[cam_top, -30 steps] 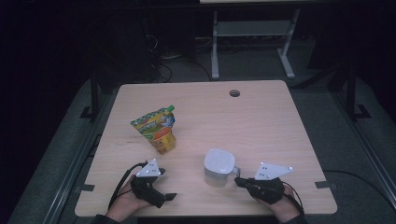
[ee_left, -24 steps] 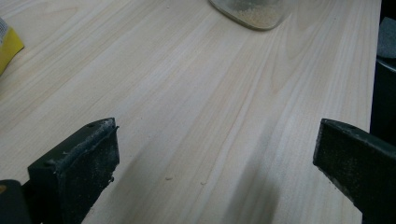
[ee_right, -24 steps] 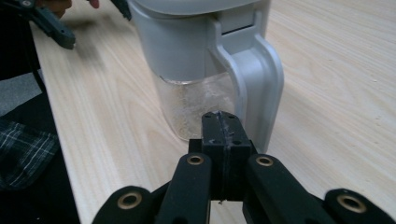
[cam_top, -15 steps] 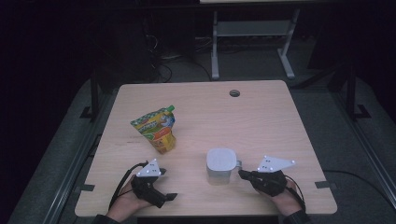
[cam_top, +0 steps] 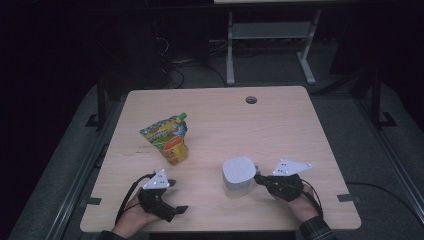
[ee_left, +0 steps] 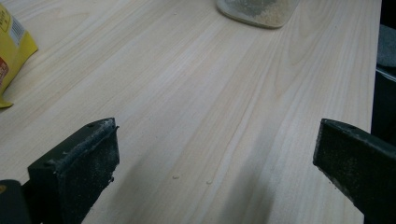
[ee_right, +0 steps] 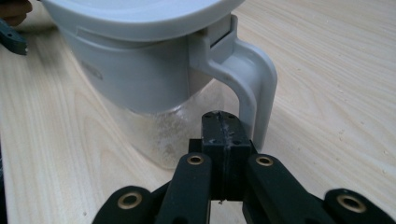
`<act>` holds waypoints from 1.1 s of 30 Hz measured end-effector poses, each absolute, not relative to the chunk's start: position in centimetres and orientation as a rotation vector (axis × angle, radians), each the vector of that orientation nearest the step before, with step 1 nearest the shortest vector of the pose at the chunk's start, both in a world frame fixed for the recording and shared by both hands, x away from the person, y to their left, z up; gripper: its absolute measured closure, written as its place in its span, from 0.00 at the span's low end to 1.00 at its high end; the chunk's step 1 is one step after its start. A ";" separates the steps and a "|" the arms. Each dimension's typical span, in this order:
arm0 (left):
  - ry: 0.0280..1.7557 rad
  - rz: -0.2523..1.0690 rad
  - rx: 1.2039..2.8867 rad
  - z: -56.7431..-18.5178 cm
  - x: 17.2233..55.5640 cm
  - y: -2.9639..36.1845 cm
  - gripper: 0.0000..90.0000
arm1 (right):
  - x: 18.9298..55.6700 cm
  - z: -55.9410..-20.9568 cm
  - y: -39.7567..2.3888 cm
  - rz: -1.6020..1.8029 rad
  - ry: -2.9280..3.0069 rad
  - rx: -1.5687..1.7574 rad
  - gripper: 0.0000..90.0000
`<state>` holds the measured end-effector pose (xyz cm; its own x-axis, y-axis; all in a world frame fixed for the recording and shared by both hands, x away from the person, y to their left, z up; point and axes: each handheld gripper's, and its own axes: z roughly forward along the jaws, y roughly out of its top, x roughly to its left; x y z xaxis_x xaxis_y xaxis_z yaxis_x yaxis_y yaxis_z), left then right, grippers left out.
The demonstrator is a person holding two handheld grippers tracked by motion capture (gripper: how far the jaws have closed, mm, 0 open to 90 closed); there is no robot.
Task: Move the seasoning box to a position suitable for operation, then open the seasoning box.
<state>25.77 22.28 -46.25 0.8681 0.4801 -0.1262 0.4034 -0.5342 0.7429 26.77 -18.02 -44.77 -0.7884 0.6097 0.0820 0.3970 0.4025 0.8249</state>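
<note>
Cropping the jug [ee_right: 154, 70] above shut right tongs [ee_right: 223, 122].

Right hand-held gripper [cam_top: 258, 176] nearer jug [cam_top: 238, 176] handle

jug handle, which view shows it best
The right gripper view: the grey handle of the lidded jug stands close up, just beyond the shut right gripper. The high view gives mostly its lid; the left gripper view catches its clear base.

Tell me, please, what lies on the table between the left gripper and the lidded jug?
Nothing: in the left gripper view, bare wood runs from the left gripper to the jug; the pouch sits off to one side.
</note>
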 end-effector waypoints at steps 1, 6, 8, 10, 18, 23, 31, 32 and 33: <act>0.634 0.118 2.204 -46.3 25.7 22.2 0.00 | 26.8 -44.8 -18.0 1.331 2.427 0.891 1.00; 0.632 0.118 2.212 -46.3 25.6 22.0 0.00 | 26.9 -44.7 -18.0 1.342 2.417 0.883 1.00; 0.633 0.118 2.211 -46.3 25.7 22.0 0.00 | 26.6 -44.5 -18.3 1.351 2.409 0.878 1.00; 0.630 0.118 2.215 -46.3 25.7 22.0 0.00 | 26.3 -44.4 -18.7 1.358 2.403 0.886 1.00; 0.618 0.117 2.224 -46.2 25.7 21.8 0.00 | 24.9 -43.9 -20.5 1.378 2.371 0.916 1.00; 0.617 0.114 2.225 -46.3 25.7 21.8 0.00 | 24.7 -43.2 -21.3 1.391 2.361 0.922 1.00; 0.620 0.112 2.222 -46.3 25.6 21.9 0.00 | 24.9 -42.4 -21.9 1.433 2.339 0.927 1.00; 0.619 0.108 2.223 -46.2 25.6 21.8 0.00 | 25.0 -42.2 -21.9 1.433 2.331 0.923 1.00; 0.614 0.111 2.228 -46.2 25.6 21.8 0.00 | 24.9 -42.1 -21.9 1.433 2.326 0.927 1.00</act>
<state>25.64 21.78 -46.17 0.8782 0.4635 -0.1183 0.3930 -0.5582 0.7307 24.94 -21.86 -42.08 -0.7641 0.6358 0.1093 0.3837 0.3117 0.8692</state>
